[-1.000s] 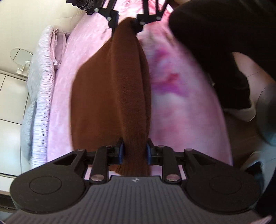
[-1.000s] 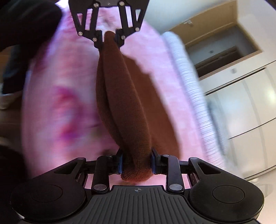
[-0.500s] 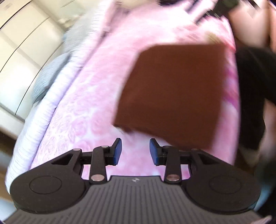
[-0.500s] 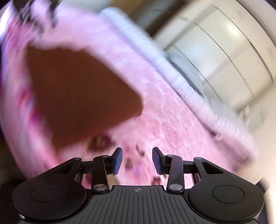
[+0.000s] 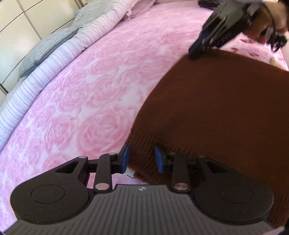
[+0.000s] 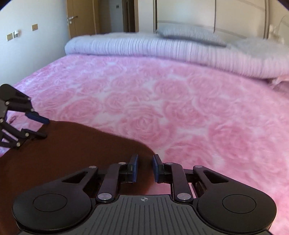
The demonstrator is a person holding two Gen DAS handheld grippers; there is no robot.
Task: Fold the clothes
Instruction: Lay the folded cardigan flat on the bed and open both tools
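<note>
**Brown knit laid flat on the rose bedspread, both grippers let go**

A second ago both grippers pinched the brown knit garment between them, stretched as a hanging fold over the bed. Half a second ago the jaws had already parted and the cloth lay as a flat brown panel, with both views badly blurred. Now the views are sharper and the garment lies spread on the pink bedspread, near the edge of the bed.

The left gripper has its blue-padded jaws apart, and the ribbed hem corner of the garment lies in the gap between them; the pads do not press it. The right gripper is likewise parted, poised over another corner of the cloth, whose edge curves away just beside its fingers. In the left wrist view the right gripper shows at the far corner of the garment, blurred; in the right wrist view the left gripper sits at the opposite corner with its fingers spread.

The garment is a thick, matte, rust-brown knit, with vertical ribbing at the hem and a loose thread at the corner. The bedspread is plush and embossed with large roses in pink and white. Beyond it lies a rolled lilac-striped duvet, finely ribbed, with a grey pillow on top. A white wardrobe stands behind.
</note>
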